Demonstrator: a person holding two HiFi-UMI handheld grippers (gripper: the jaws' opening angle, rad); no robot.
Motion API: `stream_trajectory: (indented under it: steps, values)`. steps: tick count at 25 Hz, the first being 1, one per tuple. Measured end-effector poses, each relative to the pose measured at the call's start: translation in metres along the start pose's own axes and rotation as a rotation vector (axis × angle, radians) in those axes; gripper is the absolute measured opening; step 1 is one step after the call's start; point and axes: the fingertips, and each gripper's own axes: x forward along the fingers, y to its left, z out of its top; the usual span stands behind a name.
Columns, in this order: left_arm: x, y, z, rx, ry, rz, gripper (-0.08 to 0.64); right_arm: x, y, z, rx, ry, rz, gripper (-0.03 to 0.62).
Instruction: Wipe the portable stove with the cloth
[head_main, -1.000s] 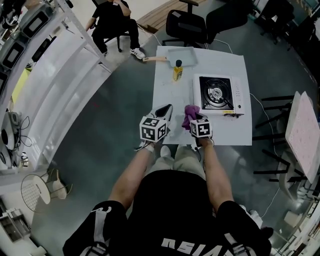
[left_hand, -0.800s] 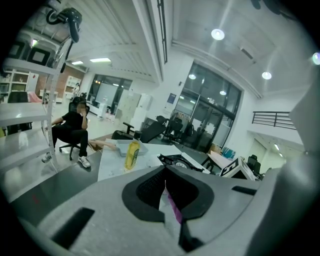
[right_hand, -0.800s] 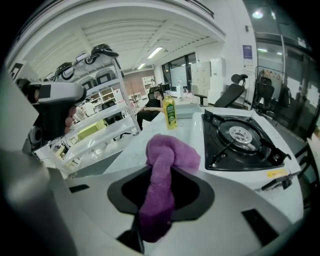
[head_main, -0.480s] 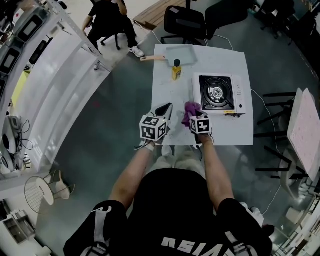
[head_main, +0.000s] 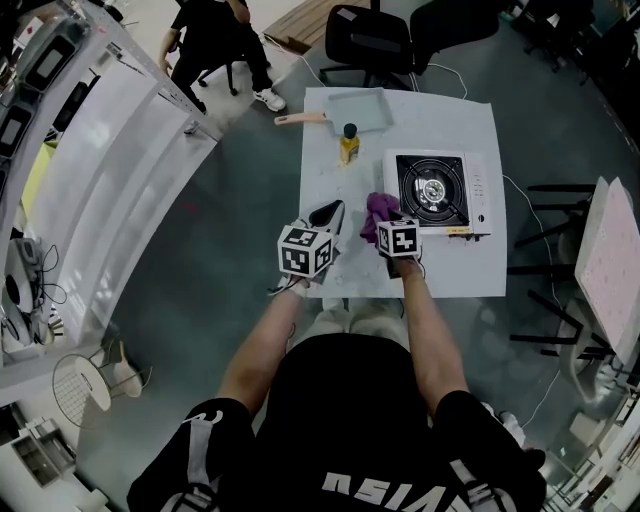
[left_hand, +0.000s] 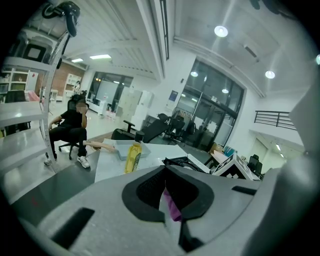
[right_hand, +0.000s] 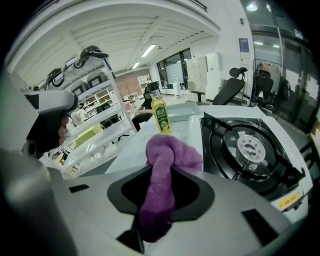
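Note:
The portable stove (head_main: 432, 192) is white with a black burner and sits on the right half of the white table (head_main: 470, 260). In the right gripper view the stove (right_hand: 250, 150) lies just right of the jaws. My right gripper (head_main: 385, 222) is shut on a purple cloth (head_main: 377, 211), which hangs over the table at the stove's left edge. The bunched cloth (right_hand: 165, 165) sticks out between the jaws of the right gripper (right_hand: 162, 172). To the cloth's left, my left gripper (head_main: 331, 214) hovers with its jaws together and nothing in them. In its own view the left gripper (left_hand: 165, 172) looks shut.
A yellow bottle (head_main: 348, 143) stands behind the cloth, near a grey tray (head_main: 357, 107) with a wooden handle at the table's far edge. Office chairs (head_main: 370, 45) and a seated person (head_main: 215, 35) are beyond the table. White shelving (head_main: 110, 150) runs along the left.
Both grippers have moved forward over the table. The purple cloth has come closer to the stove's left edge.

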Motion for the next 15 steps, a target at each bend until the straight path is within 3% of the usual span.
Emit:
stream_trajectory:
  steps: [15]
  values:
    - [0.044, 0.029, 0.025, -0.005, 0.017, 0.01, 0.009, 0.044, -0.019, 0.049, 0.064, 0.014, -0.001, 0.107]
